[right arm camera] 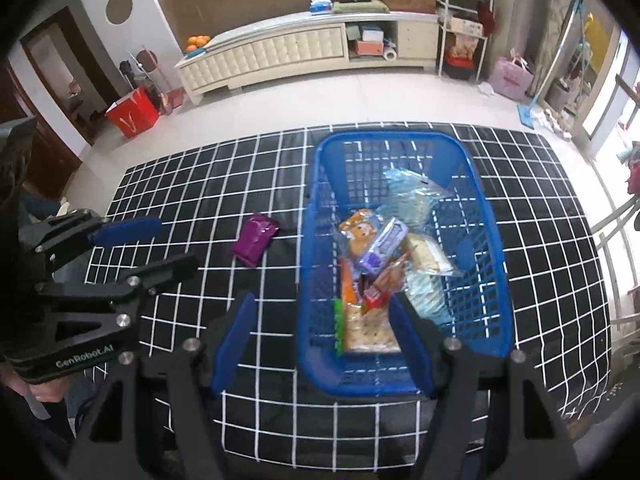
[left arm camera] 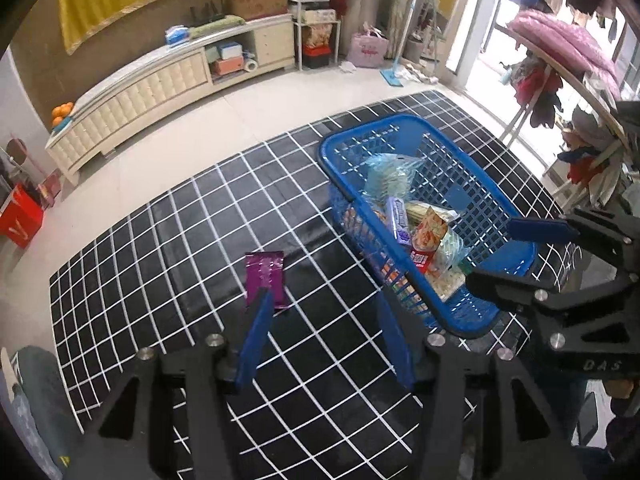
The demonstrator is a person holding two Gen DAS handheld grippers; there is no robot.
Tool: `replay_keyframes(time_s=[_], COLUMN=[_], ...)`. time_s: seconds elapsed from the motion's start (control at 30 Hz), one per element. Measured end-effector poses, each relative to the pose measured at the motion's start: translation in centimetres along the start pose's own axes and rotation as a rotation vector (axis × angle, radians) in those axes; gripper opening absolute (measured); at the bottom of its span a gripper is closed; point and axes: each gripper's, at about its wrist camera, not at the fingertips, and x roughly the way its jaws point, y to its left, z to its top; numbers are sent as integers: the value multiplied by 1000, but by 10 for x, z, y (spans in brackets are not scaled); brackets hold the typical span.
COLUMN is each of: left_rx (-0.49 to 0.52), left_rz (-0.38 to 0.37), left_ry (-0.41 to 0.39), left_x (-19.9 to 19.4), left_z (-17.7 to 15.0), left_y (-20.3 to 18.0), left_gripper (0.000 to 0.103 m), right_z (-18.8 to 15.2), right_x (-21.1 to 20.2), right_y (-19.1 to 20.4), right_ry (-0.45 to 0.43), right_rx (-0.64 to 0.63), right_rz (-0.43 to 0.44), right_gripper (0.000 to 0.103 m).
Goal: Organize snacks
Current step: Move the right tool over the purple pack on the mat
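Note:
A blue plastic basket (left arm camera: 322, 152) (right arm camera: 384, 135) stands on a black mat with a white grid (left arm camera: 180, 240). In it lie several snack packs: a light blue bag (left arm camera: 386, 178) (right arm camera: 412, 196), a purple-and-white bar (right arm camera: 384, 248), an orange pack (right arm camera: 360, 236) and crackers (right arm camera: 368, 332). A purple packet (left arm camera: 266, 280) (right arm camera: 254, 240) lies flat on the mat, left of the basket. My left gripper (left arm camera: 324, 296) (right arm camera: 174, 244) hangs open above the mat between packet and basket, holding nothing. My right gripper (right arm camera: 322, 304) (left arm camera: 496, 254) stands open over the basket's near end, also holding nothing.
A long cream cabinet (right arm camera: 280, 52) runs along the far wall, with oranges (right arm camera: 198, 42) on its left end. A red paper bag (right arm camera: 134, 114) stands on the tiled floor beyond the mat. A clothes rack (left arm camera: 560, 60) and a mop (left arm camera: 394, 76) are at the right.

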Motion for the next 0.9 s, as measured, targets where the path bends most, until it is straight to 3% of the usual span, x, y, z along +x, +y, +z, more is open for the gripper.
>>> replay_keyframes(time_s=[0.33, 0.4, 0.47, 0.53, 0.63, 0.7, 0.9], left_rx=[-11, -18, -19, -27, -58, -91, -164], left_rz=[39, 56, 76, 76, 87, 92, 90], left_ry=[-3, -1, -13, -20, -35, -22, -2], left_x=[-22, -24, -29, -32, -37, -38, -37], left_z=[-35, -43, -51, -58, -68, -75, -88], left_y=[21, 29, 37, 45, 62, 77, 117], left_gripper=[52, 67, 73, 81, 89, 100, 103], right_z=[-11, -12, -12, -12, -10, -9, -2], right_x=[-3, -6, -5, -2, 4, 9, 31], right_y=[45, 51, 58, 66, 81, 90, 112], right_ry=[-15, -41, -45, -27, -12, -4, 49], right_rx=[-23, -22, -25, -20, -34, -37, -61], right_rz=[-39, -60, -50, -23, -15, -14, 32], right_gripper=[73, 73, 77, 89, 91, 92, 92])
